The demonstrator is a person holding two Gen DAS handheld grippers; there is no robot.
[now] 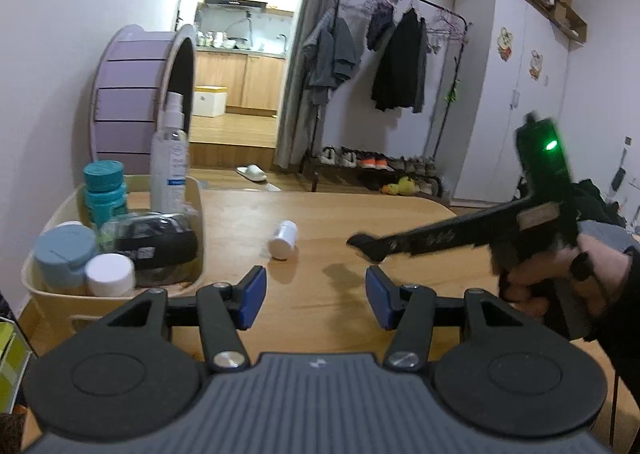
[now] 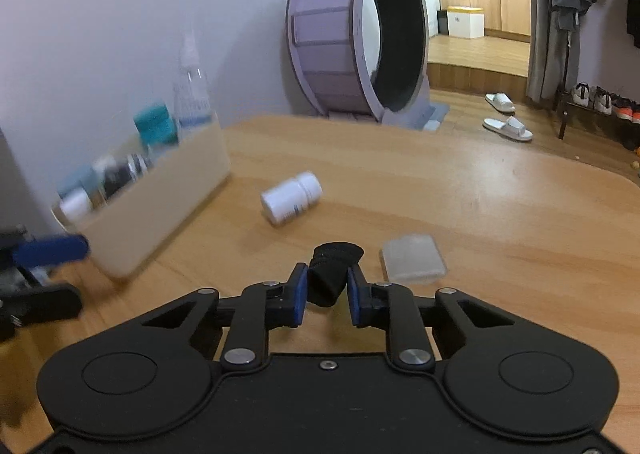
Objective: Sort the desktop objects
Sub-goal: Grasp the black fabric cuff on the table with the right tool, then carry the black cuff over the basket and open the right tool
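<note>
My right gripper (image 2: 328,296) is shut on a small black fabric piece (image 2: 334,270), which sticks out past the blue pads just above the wooden table (image 2: 500,213). In the left wrist view it comes in from the right, held by a hand (image 1: 560,274). My left gripper (image 1: 316,294) is open over the table with nothing between its pads. A white pill bottle (image 1: 284,240) (image 2: 292,197) lies on its side mid-table. A translucent flat box (image 2: 414,260) lies just right of the right gripper. The cream basket (image 1: 192,193) (image 2: 160,213) holds a teal bottle (image 1: 105,189), a spray bottle (image 1: 170,157), jars and a black item.
A purple exercise wheel (image 2: 356,33) stands on the floor beyond the table's far edge. Further back are a clothes rack (image 1: 400,53) with shoes under it and white slippers (image 2: 506,117). A yellow-green box (image 1: 12,358) sits at the far left.
</note>
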